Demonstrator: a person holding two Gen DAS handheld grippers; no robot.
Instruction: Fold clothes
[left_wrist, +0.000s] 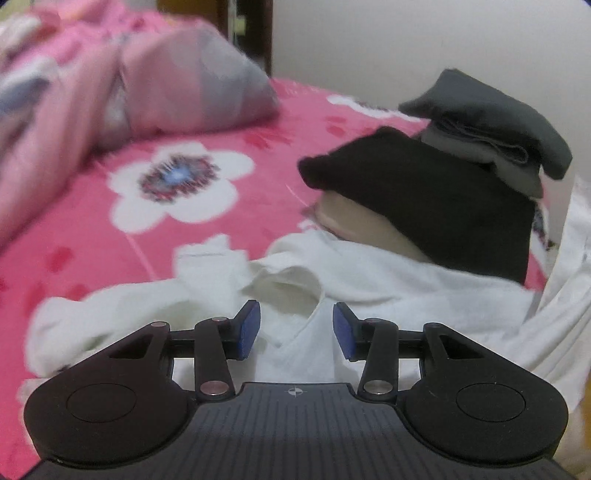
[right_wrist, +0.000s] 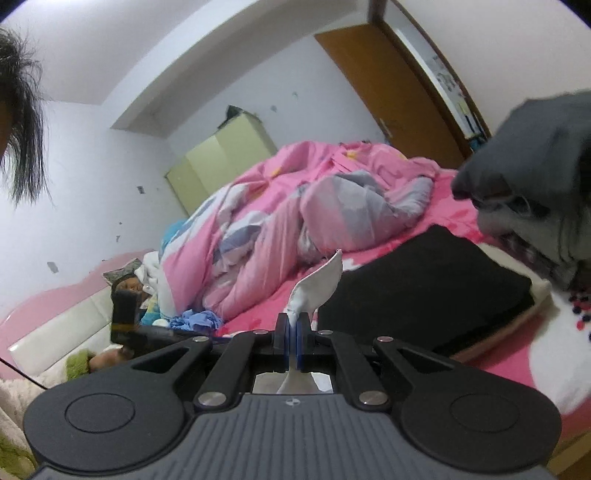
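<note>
one white garment (left_wrist: 369, 288) lies rumpled on the bed (left_wrist: 92, 236) just ahead of the left gripper (left_wrist: 296, 329), whose fingers stand released. the right gripper (right_wrist: 294, 341) is clenched on its white edge. beyond, one stack (left_wrist: 461, 177) of about four folded pieces already sits; the white one looks left to fold.

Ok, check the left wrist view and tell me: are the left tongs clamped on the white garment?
No, the left tongs stand open, blue pads apart, with the crumpled white garment lying on the bed just beyond them, ungripped.
</note>
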